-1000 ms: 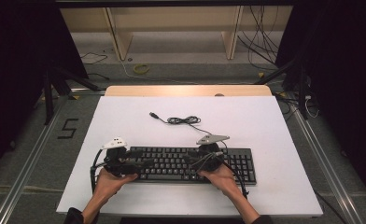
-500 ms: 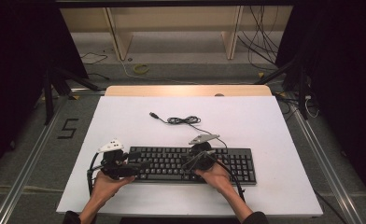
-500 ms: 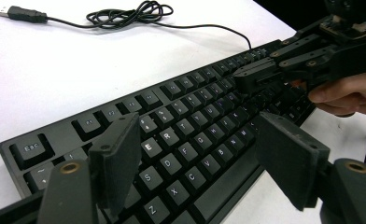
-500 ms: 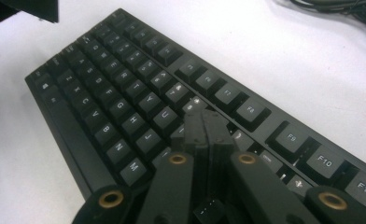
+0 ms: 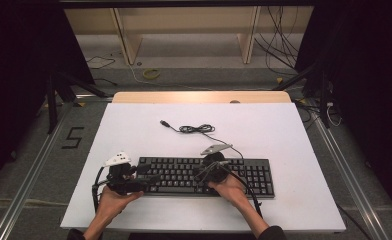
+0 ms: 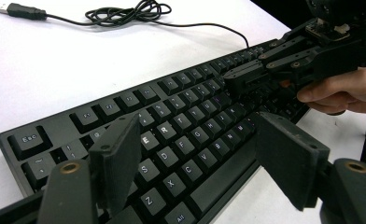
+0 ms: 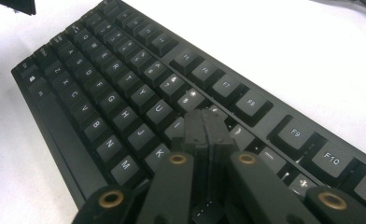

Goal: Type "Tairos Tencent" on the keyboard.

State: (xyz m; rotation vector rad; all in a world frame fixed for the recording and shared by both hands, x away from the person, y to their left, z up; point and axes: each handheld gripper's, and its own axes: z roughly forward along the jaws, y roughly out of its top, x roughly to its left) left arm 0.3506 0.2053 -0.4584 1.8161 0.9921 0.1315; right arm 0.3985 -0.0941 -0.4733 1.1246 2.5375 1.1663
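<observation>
The right gripper (image 7: 204,128) closes its jaws tight, with nothing between them, over the keyboard (image 7: 125,93) keys

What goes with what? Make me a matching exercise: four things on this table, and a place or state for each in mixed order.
Things:
1. left gripper
2. right gripper
3. keyboard
4. USB plug

States:
a. lies on bare white table, past the coiled cable
b. jaws shut, over the keys
c. flat on the table, under both grippers
d. jaws wide apart

Pairs: 1-d, 2-b, 3-c, 4-a
</observation>
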